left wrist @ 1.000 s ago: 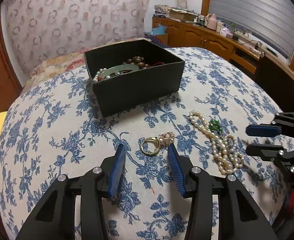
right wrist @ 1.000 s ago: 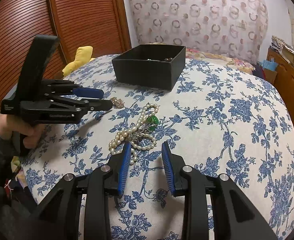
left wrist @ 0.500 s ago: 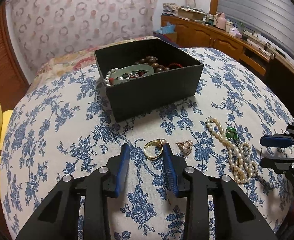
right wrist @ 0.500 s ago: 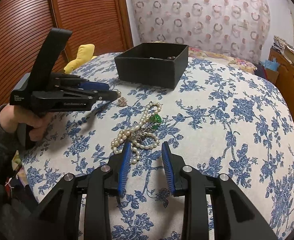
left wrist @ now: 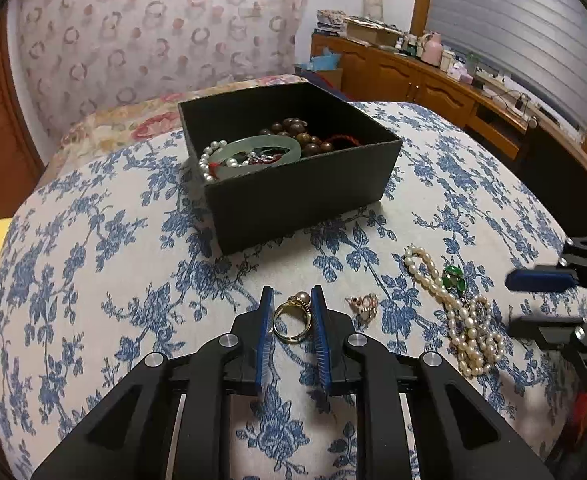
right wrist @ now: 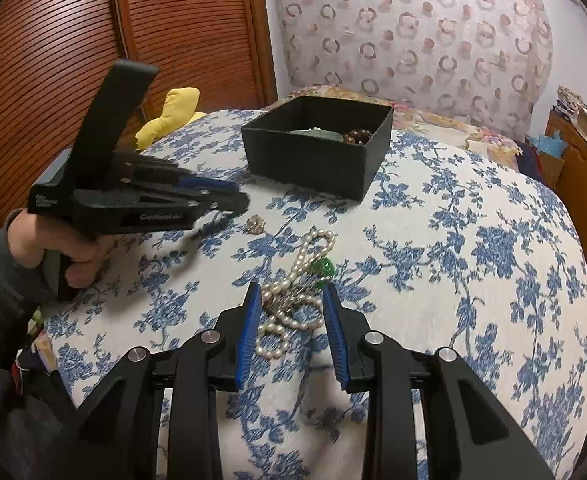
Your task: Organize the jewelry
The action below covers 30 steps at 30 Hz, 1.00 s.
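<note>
A gold ring with a pearl (left wrist: 291, 318) lies on the blue-flowered bedspread (left wrist: 93, 280). My left gripper (left wrist: 292, 306) is closing around it, and both blue pads touch its sides. In the right wrist view the left gripper (right wrist: 243, 200) hides the ring. A pearl necklace (right wrist: 289, 304) with a green pendant (right wrist: 321, 268) lies between the fingers of my right gripper (right wrist: 291, 292), which stands open around its near end. A small earring (left wrist: 363, 304) lies between ring and necklace. The black box (left wrist: 301, 196) behind them holds a jade bangle, brown beads and pearls.
A person's hand in a grey sleeve (right wrist: 53, 248) holds the left gripper. A yellow cushion (right wrist: 173, 112) lies at the bed's left edge by slatted wooden doors (right wrist: 53, 40). A cluttered wooden cabinet (left wrist: 433, 80) stands far right.
My left gripper has moved forward around the ring and its jaws have narrowed onto it. The right gripper has moved forward so that the necklace's near end lies between its fingers.
</note>
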Motion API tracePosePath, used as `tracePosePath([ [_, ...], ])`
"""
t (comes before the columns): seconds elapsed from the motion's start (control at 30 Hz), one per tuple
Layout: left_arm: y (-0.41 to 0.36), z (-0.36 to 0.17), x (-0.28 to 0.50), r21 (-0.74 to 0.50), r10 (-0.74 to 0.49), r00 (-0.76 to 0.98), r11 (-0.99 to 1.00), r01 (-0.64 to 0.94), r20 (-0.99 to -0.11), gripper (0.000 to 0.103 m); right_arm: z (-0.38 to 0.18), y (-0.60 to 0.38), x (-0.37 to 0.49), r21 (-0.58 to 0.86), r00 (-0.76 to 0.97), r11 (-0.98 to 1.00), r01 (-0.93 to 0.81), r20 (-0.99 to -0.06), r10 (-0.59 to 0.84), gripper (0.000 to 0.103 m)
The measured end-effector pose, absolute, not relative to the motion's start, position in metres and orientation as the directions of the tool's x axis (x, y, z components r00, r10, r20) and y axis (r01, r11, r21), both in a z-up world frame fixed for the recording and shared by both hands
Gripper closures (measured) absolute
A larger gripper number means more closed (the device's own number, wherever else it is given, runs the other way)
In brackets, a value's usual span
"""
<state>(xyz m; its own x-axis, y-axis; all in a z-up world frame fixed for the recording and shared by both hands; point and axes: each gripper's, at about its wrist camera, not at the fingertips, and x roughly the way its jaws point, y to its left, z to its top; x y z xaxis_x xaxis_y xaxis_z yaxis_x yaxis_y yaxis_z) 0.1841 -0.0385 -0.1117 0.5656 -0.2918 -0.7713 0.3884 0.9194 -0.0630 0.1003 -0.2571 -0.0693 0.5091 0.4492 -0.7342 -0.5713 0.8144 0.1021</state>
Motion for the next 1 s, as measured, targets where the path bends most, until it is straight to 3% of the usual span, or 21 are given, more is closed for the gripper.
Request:
tracePosePath([
  [0.17,-0.036,-0.109,0.175,-0.056,-0.292,0.582,0.920,0.389,-0.759,0.086,-0.072,-0.256,0.121,0.098,0.503,0.820,-0.564,-0.747,0.435,0.069],
  [0.37,-0.033,-0.104,0.169,-0.067,-0.302,0.597,0.921,0.383,-0.743,0.086,-0.083,-0.252,0.145,0.108,0.470,0.825,-0.554,-0.777,0.418,0.082],
  [0.9,-0.033,-0.102,0.163,-0.083,-0.319,0.601,0.919,0.386,-0.733,0.086,-0.090,-0.238,0.157,0.060,0.445,0.805,-0.590,-0.808,0.386,0.083],
  [0.97,-0.032,-0.101,0.162,-0.086,-0.320,0.602,0.919,0.385,-0.732,0.086,-0.091,-0.238,0.159,0.070,0.439,0.800,-0.596,-0.806,0.397,0.097],
  [1.0,-0.032,-0.101,0.162,-0.086,-0.320,0.602,0.919,0.385,-0.731,0.086,-0.091,-0.239,0.160,0.081,0.436,0.798,-0.597,-0.802,0.408,0.097],
])
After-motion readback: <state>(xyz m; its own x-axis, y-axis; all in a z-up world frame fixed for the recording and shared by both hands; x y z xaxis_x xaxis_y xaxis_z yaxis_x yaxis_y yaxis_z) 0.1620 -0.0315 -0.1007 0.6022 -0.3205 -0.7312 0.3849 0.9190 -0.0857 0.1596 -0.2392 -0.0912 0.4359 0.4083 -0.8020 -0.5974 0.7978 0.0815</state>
